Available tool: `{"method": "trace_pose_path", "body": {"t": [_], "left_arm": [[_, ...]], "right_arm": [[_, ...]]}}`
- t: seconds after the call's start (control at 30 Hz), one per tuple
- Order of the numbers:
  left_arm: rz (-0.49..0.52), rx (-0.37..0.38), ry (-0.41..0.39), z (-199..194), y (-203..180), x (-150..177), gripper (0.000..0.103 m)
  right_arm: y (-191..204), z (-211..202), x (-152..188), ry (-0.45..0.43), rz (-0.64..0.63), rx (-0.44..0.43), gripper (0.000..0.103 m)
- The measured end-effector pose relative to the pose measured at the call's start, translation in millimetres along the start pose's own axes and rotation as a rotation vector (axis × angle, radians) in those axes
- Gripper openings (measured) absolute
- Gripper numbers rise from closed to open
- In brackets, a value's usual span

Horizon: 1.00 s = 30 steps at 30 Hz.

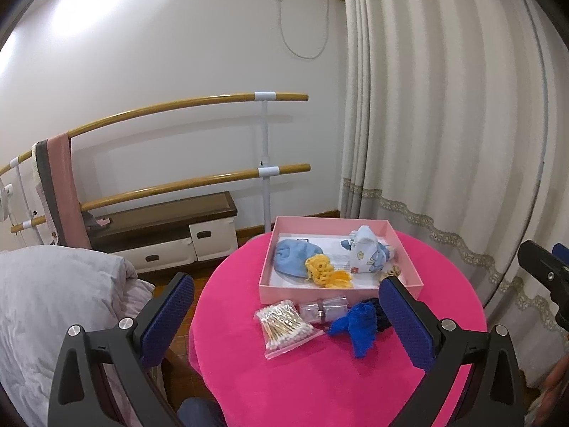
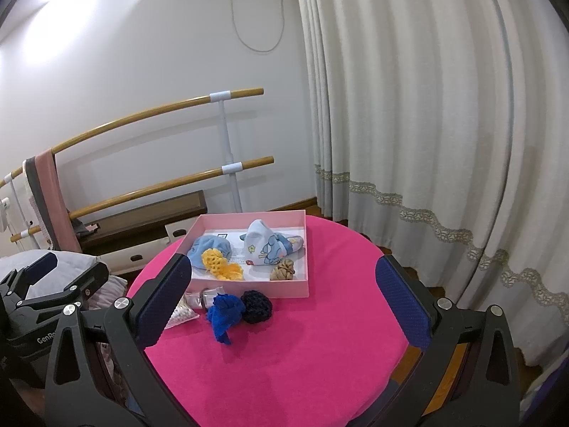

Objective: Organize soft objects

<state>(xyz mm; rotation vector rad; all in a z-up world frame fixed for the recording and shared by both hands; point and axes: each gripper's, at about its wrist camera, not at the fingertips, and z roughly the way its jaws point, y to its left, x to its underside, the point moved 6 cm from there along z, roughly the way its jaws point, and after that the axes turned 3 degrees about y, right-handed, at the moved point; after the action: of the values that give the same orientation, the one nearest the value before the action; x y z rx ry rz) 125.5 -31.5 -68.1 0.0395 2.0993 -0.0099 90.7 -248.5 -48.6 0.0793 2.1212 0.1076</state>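
Note:
A pink box [image 1: 275,290] [image 2: 249,290] sits on the round pink table [image 1: 302,373] [image 2: 320,338]. In it lie a light blue hat [image 1: 295,258] [image 2: 209,245], a yellow net [image 1: 325,270] [image 2: 220,265], patterned baby socks [image 1: 366,252] [image 2: 266,245] and a tan scrunchie [image 2: 282,270]. In front of the box lie a bright blue net [image 1: 355,325] [image 2: 224,315] and a dark navy net [image 2: 256,306]. My left gripper [image 1: 284,316] is open and empty, held above the table's near edge. My right gripper [image 2: 281,299] is open and empty, likewise held back.
A bag of cotton swabs [image 1: 286,327] and small clear packets [image 1: 323,309] lie left of the blue net. A bed [image 1: 53,320] is at the left, a barre rail [image 1: 177,181] and low cabinet behind, curtains [image 1: 444,142] at the right.

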Motion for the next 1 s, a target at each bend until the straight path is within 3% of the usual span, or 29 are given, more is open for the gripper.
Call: {"method": "trace_pose_path", "body": {"t": [0.53,1.0], "left_arm": [[-0.044,-0.036,0.01,20,19,5,0.103],[0.001,-0.063,0.185,109,4,35,0.103]], "right_arm": [[0,9,5,0.027,-0.018,0.01,0.103],[-12,72,35,0.18,-0.019,0.011,0.103]]}}
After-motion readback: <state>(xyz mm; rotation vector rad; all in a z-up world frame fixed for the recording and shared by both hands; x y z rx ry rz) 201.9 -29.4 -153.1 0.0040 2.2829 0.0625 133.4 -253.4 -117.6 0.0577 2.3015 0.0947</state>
